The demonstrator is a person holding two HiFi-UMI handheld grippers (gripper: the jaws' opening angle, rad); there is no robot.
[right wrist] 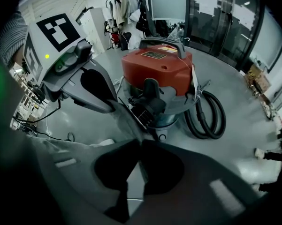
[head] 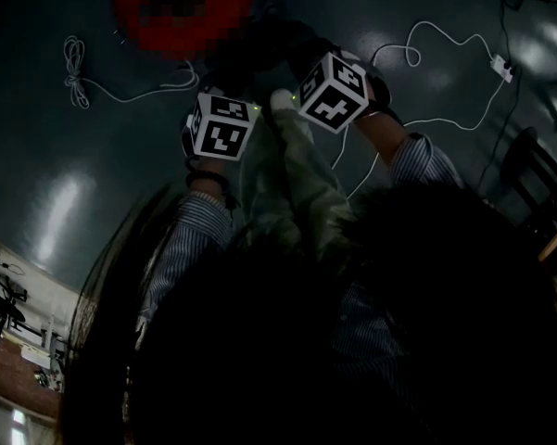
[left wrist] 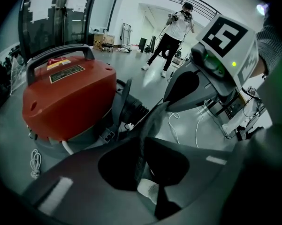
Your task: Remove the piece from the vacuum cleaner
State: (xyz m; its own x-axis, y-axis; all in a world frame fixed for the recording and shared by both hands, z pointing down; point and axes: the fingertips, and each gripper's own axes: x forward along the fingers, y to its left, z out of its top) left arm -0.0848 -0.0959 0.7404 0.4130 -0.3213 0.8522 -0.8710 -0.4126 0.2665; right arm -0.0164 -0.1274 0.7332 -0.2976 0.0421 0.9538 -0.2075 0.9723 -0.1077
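The red vacuum cleaner (left wrist: pixel 68 100) (right wrist: pixel 157 69) stands on the grey floor, and in the head view it is at the top (head: pixel 134 17). A limp grey-green fabric piece (head: pixel 292 170) hangs between my two grippers, a little in front of the vacuum. My left gripper (left wrist: pixel 143 139) is shut on one edge of the fabric (left wrist: pixel 155 121). My right gripper (right wrist: pixel 140 142) is shut on the other edge (right wrist: pixel 126 121). Each gripper sees the other close by, the right one (left wrist: pixel 166 108) and the left one (right wrist: pixel 115 108). The far end of the fabric reaches toward the vacuum's front housing.
A black hose (right wrist: pixel 209 116) coils beside the vacuum. White cables (head: pixel 426 40) (head: pixel 74 72) and a power strip (head: pixel 502 68) lie on the floor. A dark chair (head: pixel 538 184) stands at the right. A person (left wrist: pixel 171 32) stands far behind.
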